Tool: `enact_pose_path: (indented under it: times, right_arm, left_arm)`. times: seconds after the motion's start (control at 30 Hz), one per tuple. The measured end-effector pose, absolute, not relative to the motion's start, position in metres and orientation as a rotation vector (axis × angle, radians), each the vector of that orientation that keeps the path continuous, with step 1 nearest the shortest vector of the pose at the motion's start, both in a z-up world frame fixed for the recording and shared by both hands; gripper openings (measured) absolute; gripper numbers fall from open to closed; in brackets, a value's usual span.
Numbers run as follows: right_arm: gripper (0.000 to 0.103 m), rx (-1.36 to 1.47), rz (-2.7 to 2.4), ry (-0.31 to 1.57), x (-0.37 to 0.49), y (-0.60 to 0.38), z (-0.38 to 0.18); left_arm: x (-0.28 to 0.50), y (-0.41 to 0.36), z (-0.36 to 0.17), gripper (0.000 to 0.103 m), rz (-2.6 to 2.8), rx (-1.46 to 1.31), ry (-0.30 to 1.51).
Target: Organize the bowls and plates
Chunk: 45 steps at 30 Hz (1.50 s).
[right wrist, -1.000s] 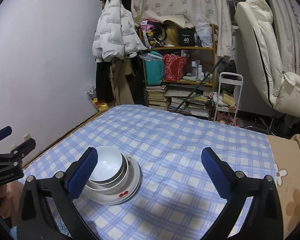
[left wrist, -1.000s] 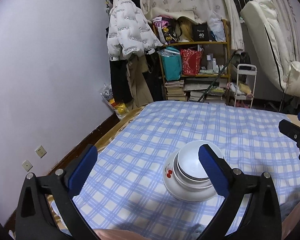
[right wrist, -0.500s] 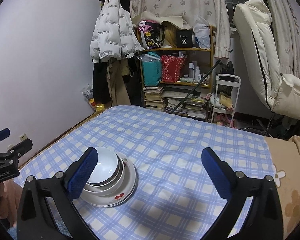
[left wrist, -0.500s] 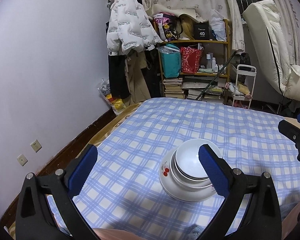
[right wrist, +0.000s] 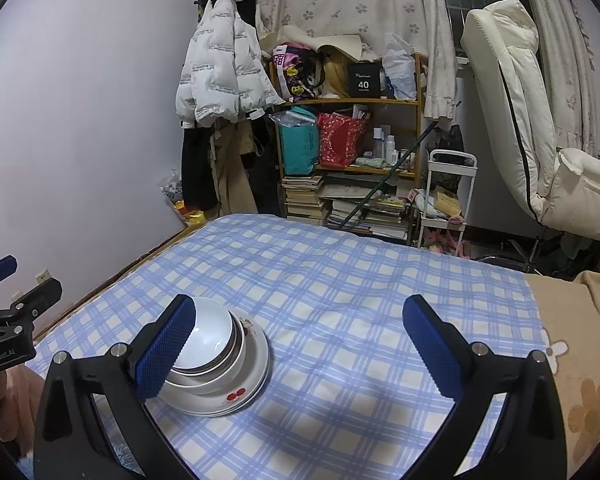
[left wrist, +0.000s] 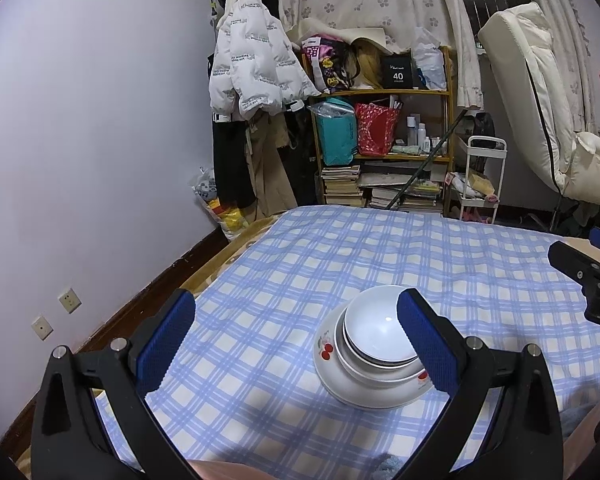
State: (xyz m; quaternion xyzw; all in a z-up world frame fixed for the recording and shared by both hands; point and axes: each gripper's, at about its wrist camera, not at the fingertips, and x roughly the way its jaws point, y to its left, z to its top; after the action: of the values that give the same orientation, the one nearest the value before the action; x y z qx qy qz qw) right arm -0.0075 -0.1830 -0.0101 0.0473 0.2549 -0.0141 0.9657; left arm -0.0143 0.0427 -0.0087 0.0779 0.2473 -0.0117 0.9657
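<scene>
On the bed (left wrist: pixel 480 264), the stack (right wrist: pixel 220 364) of bowls nested on cherry-print plates is sitting untouched, near the bed's near end, while both cameras are drawing back and tilting up compared with a second ago, suggesting the stacking is finished. Left gripper (left wrist: pixel 296 344) and right gripper (right wrist: pixel 300 344) are both standing wide apart, holding nothing. Checked bedding is lying bare on the far and right sides, but the wall-side edge is running near the stack.

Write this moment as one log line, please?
left gripper: open, empty | right gripper: open, empty | bowls: nested on cherry plate | checked cloth
</scene>
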Motion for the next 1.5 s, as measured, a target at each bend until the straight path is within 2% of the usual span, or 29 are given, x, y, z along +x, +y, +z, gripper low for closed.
enact_pose_path:
  times: [1.5]
  right_arm:
    - [0.103, 0.092, -0.043, 0.517, -0.0085, -0.1923, -0.0118]
  left_arm:
    - [-0.0171, 0.0379, -0.0091, 0.100, -0.067, 0.190, 0.481]
